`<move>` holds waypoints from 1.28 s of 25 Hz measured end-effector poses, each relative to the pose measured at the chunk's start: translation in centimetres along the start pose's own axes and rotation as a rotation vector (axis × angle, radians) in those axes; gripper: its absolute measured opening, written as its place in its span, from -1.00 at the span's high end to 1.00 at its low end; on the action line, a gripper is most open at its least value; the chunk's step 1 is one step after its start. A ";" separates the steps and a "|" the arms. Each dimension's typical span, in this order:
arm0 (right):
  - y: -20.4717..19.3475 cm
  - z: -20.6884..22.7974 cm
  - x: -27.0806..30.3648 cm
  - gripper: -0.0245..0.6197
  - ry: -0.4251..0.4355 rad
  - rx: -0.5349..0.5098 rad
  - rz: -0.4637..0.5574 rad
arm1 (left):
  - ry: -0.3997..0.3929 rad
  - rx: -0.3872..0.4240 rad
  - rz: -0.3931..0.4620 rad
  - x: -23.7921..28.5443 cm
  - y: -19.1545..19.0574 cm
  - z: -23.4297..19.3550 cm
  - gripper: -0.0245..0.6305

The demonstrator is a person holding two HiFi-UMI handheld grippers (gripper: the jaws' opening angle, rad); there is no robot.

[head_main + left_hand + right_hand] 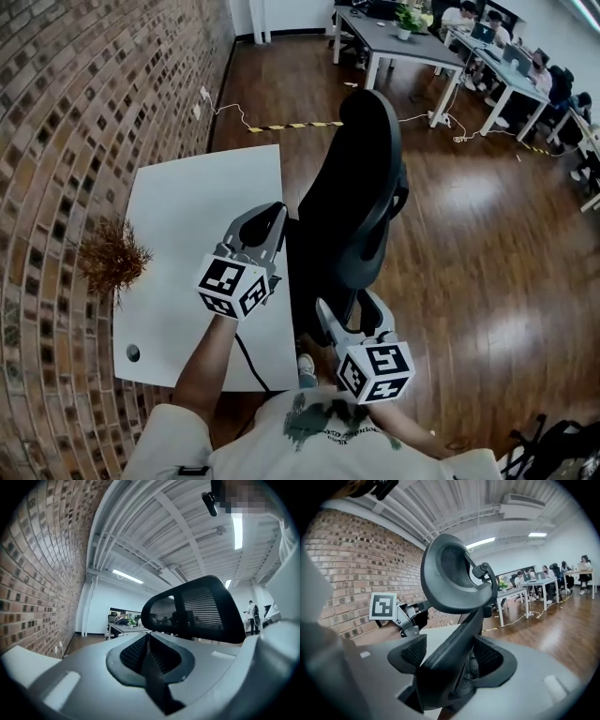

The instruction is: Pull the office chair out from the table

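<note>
Clamping office chair [361,169] in right gripper [345,314], left gripper [270,216] closed empty, white table [187,206] alongside

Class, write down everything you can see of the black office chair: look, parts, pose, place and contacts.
The office chair is black, with a curved mesh back carried on a plastic-looking spine. It stands upright on the wooden floor, close beside the white table. Its seat and base are mostly hidden under the back. The right claw is closed on the spine low behind the back.
</note>
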State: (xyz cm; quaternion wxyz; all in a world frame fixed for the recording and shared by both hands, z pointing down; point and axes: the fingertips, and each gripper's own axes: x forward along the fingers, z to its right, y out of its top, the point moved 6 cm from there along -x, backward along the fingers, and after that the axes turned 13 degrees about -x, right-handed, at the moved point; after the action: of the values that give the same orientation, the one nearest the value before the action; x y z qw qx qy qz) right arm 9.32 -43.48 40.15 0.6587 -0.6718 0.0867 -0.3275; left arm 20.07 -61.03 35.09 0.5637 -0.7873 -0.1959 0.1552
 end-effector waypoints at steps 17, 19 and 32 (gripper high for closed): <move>0.1 4.7 -1.6 0.22 -0.114 0.038 -0.009 | -0.129 0.028 -0.106 8.9 -0.2 -3.2 0.60; 0.2 5.9 -1.8 0.29 -0.137 0.034 -0.006 | -0.146 0.041 -0.135 10.1 -0.7 -3.6 0.56; 0.9 11.6 -2.2 0.46 -0.218 0.023 -0.027 | -0.256 0.132 -0.236 21.1 -1.3 -3.1 0.34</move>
State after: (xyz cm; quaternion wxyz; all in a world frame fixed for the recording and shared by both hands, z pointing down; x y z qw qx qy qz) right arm 14.34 -32.83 39.56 0.6674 -0.6970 0.0015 -0.2623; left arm 39.81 -53.01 36.85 0.5988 -0.6940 -0.3466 0.1993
